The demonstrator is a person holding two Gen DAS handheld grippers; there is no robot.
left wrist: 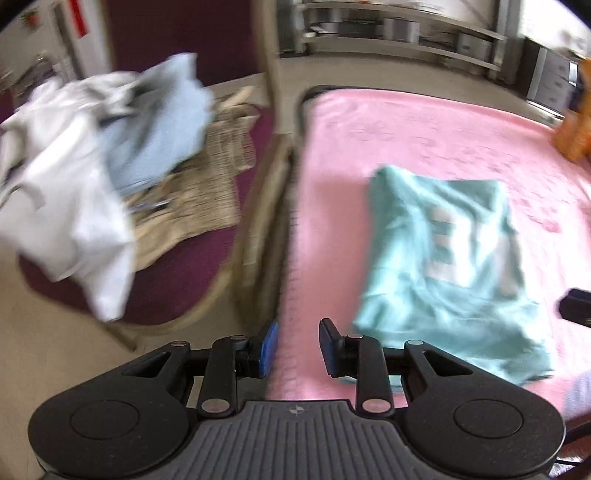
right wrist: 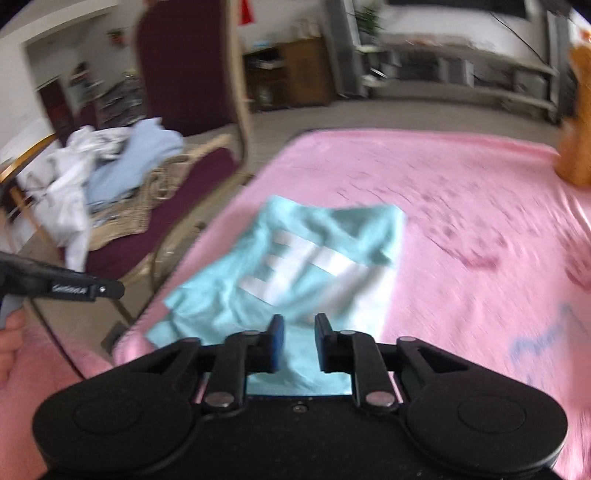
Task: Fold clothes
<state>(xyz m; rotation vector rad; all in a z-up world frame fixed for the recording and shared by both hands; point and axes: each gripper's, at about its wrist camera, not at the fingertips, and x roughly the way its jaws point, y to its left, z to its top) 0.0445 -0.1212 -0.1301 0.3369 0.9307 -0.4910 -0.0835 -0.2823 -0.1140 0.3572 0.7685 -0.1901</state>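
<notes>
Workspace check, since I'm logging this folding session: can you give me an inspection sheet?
Surface: pink blanket, wrinkled.
Job's things: teal shirt lying partly folded on the blanket; clothes pile on the maroon chair.
Clutter: orange plush toy at the far edge.
Grippers: left gripper and right gripper open, empty.
Cables: nothing seen on the blanket.
Surroundings: shelving behind; views blurred.
</notes>
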